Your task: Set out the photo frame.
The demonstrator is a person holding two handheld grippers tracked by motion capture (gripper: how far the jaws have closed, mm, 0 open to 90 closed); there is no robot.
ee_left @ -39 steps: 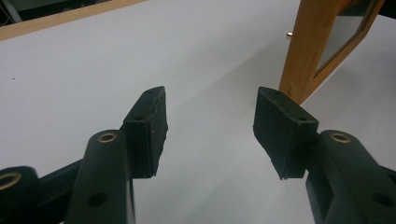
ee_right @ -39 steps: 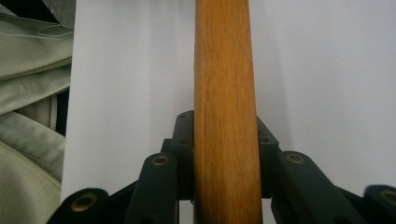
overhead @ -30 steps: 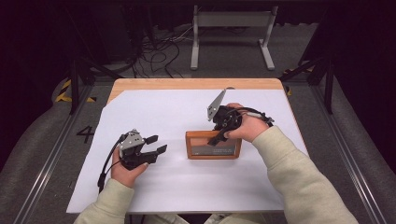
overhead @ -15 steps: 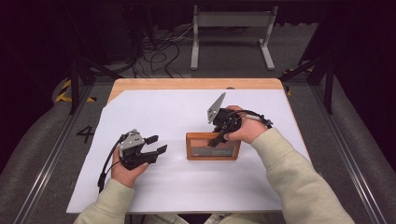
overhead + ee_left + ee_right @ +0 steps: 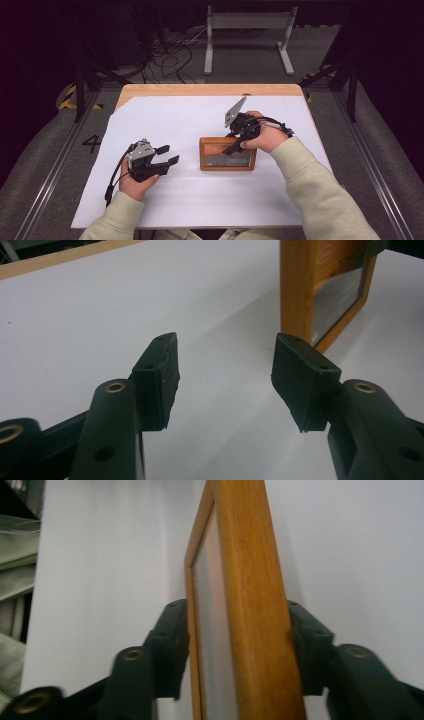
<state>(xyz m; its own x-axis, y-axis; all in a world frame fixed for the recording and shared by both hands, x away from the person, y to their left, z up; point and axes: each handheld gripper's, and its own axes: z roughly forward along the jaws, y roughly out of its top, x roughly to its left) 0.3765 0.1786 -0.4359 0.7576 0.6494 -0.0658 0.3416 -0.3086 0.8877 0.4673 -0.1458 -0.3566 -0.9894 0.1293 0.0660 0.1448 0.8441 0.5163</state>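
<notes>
One white sheet [image 5: 200, 195] covers the wooden table [image 5: 210, 90]; left hand-held gripper [image 5: 165, 155] gapes, right hand-held gripper [image 5: 235, 145] straddles the frame [image 5: 220, 160], just opening.

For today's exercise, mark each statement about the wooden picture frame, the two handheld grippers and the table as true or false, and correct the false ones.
1. The wooden picture frame stands on the white sheet. True.
2. The left gripper holds the frame. False: its jaws are open with nothing between them, apart from the frame.
3. The right gripper has its jaws on either side of the frame's edge. True.
4. The frame is blue plastic. False: it is orange-brown wood.
</notes>
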